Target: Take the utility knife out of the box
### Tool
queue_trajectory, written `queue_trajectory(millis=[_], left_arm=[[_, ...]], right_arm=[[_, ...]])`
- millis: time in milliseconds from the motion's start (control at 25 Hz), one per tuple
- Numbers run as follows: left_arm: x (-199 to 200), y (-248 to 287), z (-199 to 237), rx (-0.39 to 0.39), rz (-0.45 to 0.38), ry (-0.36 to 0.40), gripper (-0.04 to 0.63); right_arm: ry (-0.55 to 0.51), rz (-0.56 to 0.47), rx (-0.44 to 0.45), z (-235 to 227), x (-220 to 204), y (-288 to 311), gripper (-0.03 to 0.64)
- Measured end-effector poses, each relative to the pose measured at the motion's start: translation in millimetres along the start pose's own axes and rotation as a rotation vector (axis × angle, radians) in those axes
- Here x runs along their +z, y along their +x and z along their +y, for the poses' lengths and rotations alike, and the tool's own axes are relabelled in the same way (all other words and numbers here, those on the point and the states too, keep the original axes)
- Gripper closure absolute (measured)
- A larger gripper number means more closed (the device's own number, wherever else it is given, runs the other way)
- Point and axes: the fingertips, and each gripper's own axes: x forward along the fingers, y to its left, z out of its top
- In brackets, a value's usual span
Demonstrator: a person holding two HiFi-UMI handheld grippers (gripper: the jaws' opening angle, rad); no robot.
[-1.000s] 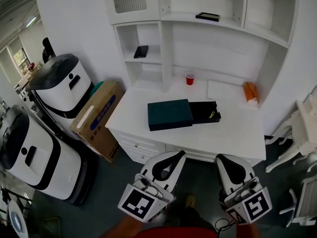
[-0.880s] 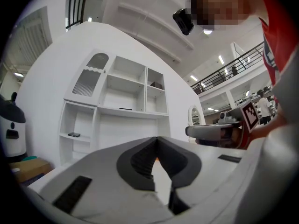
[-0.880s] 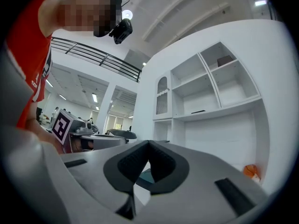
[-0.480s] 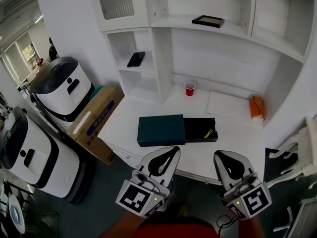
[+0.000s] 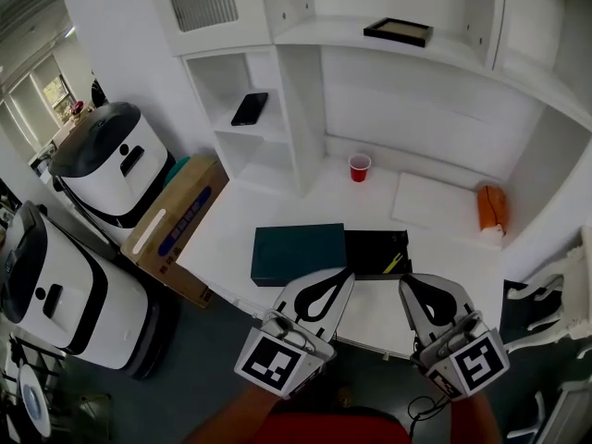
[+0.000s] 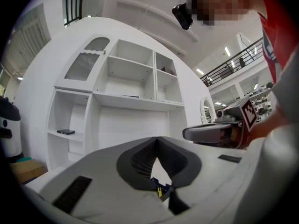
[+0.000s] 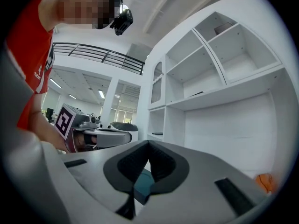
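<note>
Dark green and flat, the box point(image 5: 298, 253) lies near the front edge of the white surface point(image 5: 435, 276), its long side running along that edge. Its black drawer point(image 5: 370, 248) stands pulled out to the right. The utility knife point(image 5: 392, 263), a small yellow sliver, lies inside the drawer close to its front right corner. The left gripper point(image 5: 344, 276) is level in front of the surface with its jaws pressed together and nothing between them. In the head view its tips fall where the box meets the drawer, and in the left gripper view a bit of yellow shows low through the gap behind the tips. The right gripper point(image 5: 407, 282) is just beside it, jaws likewise pressed together and empty, with its tips just in front of the drawer's front right corner. The two grippers are close but apart. Bare surface lies open to the right of the drawer and behind it, up to a red cup point(image 5: 359, 166) by the back wall and a white mat point(image 5: 435, 197). An orange thing point(image 5: 492, 208) sits well off at the far right. A shelf upright point(image 5: 301, 109) closes the back left corner. On the floor to the left stand a cardboard box point(image 5: 171, 220) and two white machines point(image 5: 111, 160).
</note>
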Motion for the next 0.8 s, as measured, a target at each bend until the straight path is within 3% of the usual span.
queue_trajectory(millis=[280,520,680,800], left_arm=[[-12.9,30.1,32.8,-0.054,0.007,-0.020,0.588],[-23.5,49.4,50.5,-0.096,0.026,-0.054,0.588],[-26.7,59.6,66.2,-0.072,0.039,-0.060,0.588],[-27.1,67.0,75.4,-0.044,0.043,-0.055,0.588]], right_arm=[[-0.032,0.050,0.066,-22.2,-20.7,47.9,0.598],[-0.108,0.242,0.157,-38.1,-63.3,67.8,0.583],[-0.131,0.345,0.261,-54.5,-89.9,80.1,0.583],[-0.185,0.423,0.387,-60.8,-121.4,90.9,0.580]])
